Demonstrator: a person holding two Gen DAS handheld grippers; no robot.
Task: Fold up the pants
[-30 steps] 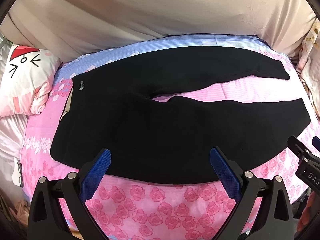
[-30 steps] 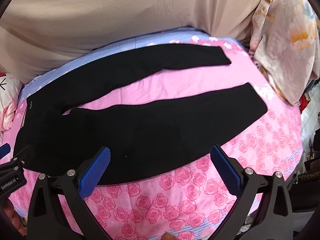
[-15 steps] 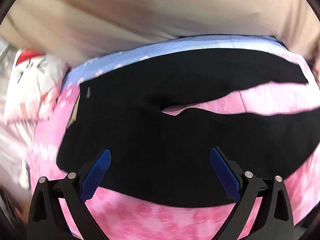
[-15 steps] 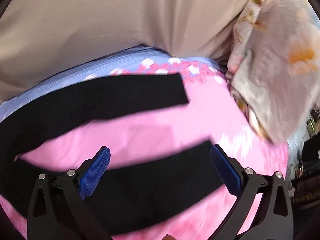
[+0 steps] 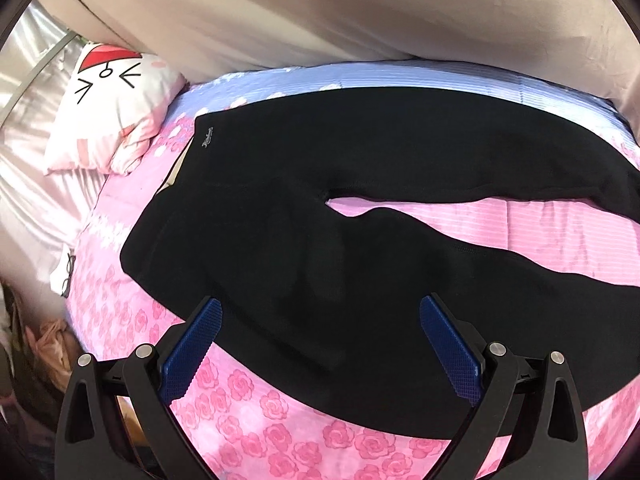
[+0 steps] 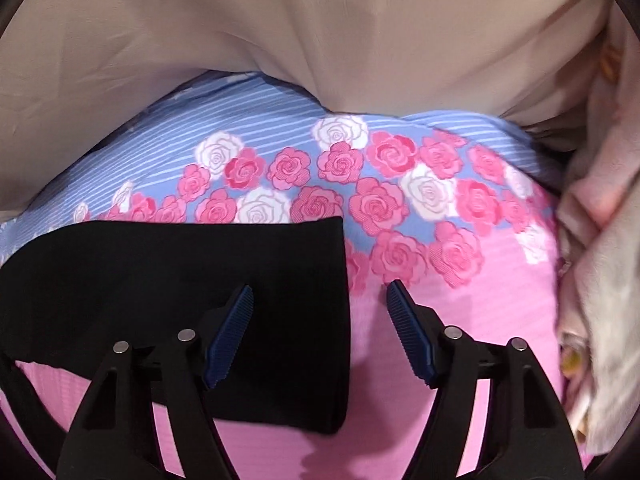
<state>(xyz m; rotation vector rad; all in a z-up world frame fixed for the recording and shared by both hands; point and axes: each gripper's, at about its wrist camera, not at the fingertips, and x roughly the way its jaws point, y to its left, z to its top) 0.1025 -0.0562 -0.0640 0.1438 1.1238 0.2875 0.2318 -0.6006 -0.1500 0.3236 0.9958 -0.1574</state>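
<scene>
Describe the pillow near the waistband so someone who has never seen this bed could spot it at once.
Start from the bed with its pink rose sheet, where black pants lie spread flat. Go past the waistband end toward the far left corner: the pillow rests there, apart from the pants. It is the only white and pink thing with a cartoon face drawn in black lines under a red patch.

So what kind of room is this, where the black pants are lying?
Most likely a bedroom. The black pants lie spread on a bed covered by a pink rose-printed sheet, a white cartoon-cat pillow sits at one end, and a beige fabric curtain hangs behind the bed.
</scene>
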